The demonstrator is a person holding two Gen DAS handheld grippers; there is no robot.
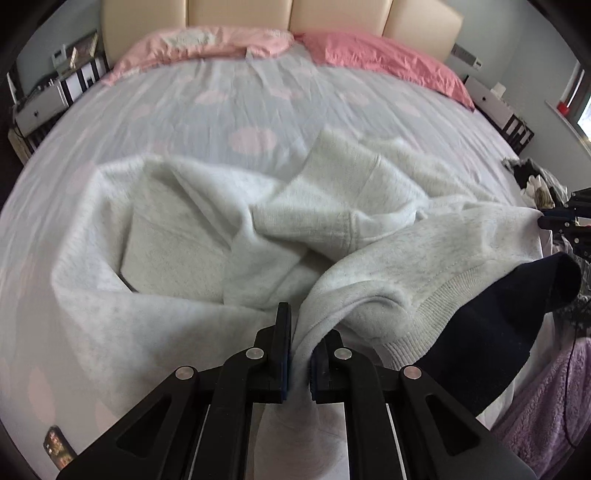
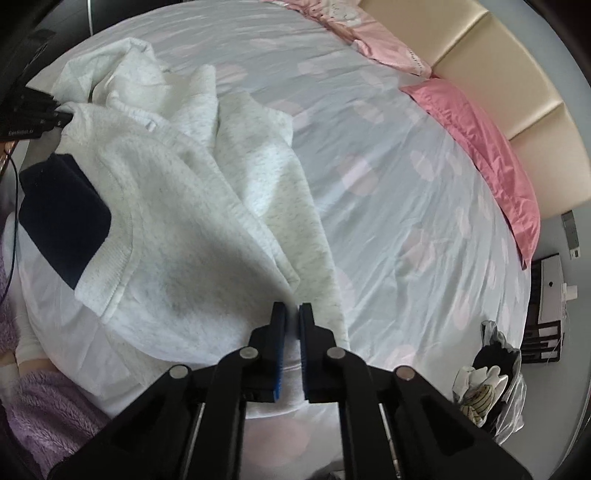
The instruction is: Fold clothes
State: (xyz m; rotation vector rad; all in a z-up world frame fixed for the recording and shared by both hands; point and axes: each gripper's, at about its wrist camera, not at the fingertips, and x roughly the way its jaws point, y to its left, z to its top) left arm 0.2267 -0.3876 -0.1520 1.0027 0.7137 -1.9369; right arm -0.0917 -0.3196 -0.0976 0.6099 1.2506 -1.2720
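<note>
The frame is filled by a bed (image 1: 155,110) covered with a pale sheet printed with pink cloud shapes; a cream padded headboard (image 1: 280,14) is seen at its far end, with a light pink pillow (image 1: 207,46) and a darker pink pillow (image 1: 388,64) laid against it.

A light grey sweatshirt (image 1: 229,229) is spread in a crumpled heap on the near half of the bed. In the left wrist view its bulk is stretched across the frame from left to right, so the long axis runs roughly parallel to the headboard, though the exact lie cannot be told because of the folds. Its ribbed collar (image 1: 436,299) with a dark navy inner lining (image 1: 491,332) is turned toward the near right of that view; a cuffed sleeve (image 1: 332,166) is pointed away toward the pillows.

The garment is held at two places. A bunched fold near the collar is pinched between the closed jaws of the left gripper (image 1: 300,332). In the right wrist view a grey edge is seen between the nearly closed jaws of the right gripper (image 2: 291,314), which is gripping the fabric.

A purple fleece blanket (image 2: 40,410) is seen at the bedside, and a small pile of dark and striped items (image 2: 487,380) is lying on the opposite edge of the bed.
</note>
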